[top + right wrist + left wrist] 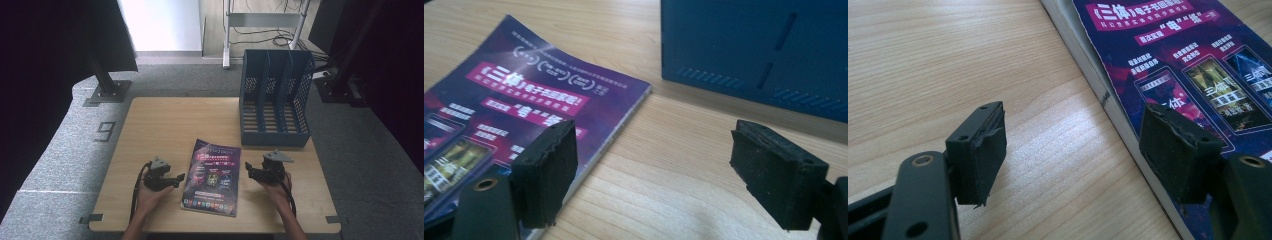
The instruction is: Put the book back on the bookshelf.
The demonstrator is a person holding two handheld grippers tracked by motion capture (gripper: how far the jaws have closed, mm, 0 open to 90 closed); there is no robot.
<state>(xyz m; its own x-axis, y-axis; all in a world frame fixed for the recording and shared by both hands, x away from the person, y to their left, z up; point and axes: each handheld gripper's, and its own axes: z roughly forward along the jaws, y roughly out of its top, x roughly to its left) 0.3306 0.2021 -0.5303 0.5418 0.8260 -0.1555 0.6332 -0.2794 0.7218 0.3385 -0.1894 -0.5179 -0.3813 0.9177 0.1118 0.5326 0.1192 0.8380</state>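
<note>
Magazine [212,176] lies flat on bench [165,125]; left gripper [176,179] and right gripper [248,169] flank it, fingers wide, empty. Spine edge should be pinched, then lifted toward file rack [274,97].

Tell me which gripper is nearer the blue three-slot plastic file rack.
Right. The right gripper sits just in front of the blue three-slot plastic file rack, while the left gripper is across the purple glossy book, farther away.

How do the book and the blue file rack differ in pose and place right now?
The book lies flat between the two grippers, near the front of the table; the blue file rack stands upright at the far right. The book has a purple printed cover; the rack is plain blue with perforated dividers. Both rest on the table, untouched.
</note>
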